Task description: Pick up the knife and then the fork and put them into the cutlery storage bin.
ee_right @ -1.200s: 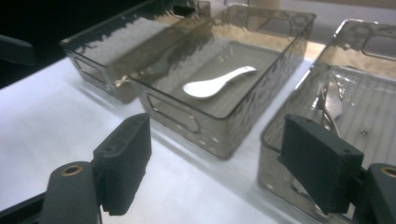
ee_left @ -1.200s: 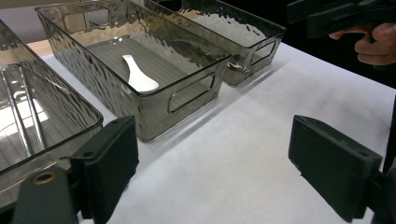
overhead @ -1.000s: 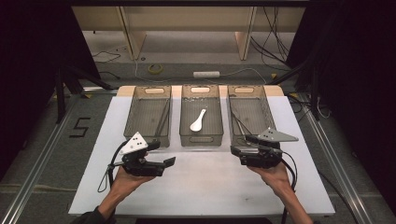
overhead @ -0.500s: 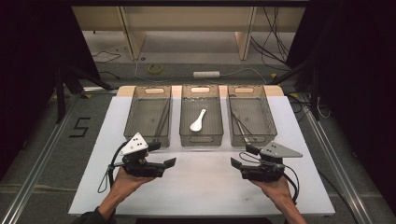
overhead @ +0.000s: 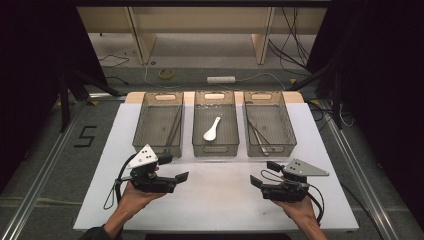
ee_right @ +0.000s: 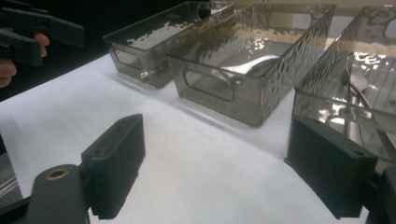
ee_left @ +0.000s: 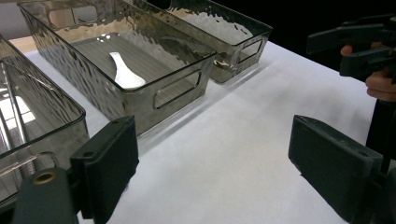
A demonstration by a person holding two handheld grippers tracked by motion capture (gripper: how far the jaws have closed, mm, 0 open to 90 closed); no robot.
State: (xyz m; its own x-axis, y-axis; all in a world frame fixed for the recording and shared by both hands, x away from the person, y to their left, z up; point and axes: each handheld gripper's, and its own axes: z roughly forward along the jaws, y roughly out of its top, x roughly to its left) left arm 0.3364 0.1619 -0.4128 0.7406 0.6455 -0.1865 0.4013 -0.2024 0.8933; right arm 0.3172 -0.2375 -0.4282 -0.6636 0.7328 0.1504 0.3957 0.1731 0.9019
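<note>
Lab recording bay: black curtains (overhead: pixel 30 75), floor cables (overhead: pixel 240 79), white-covered table (overhead: pixel 215 195).
</note>
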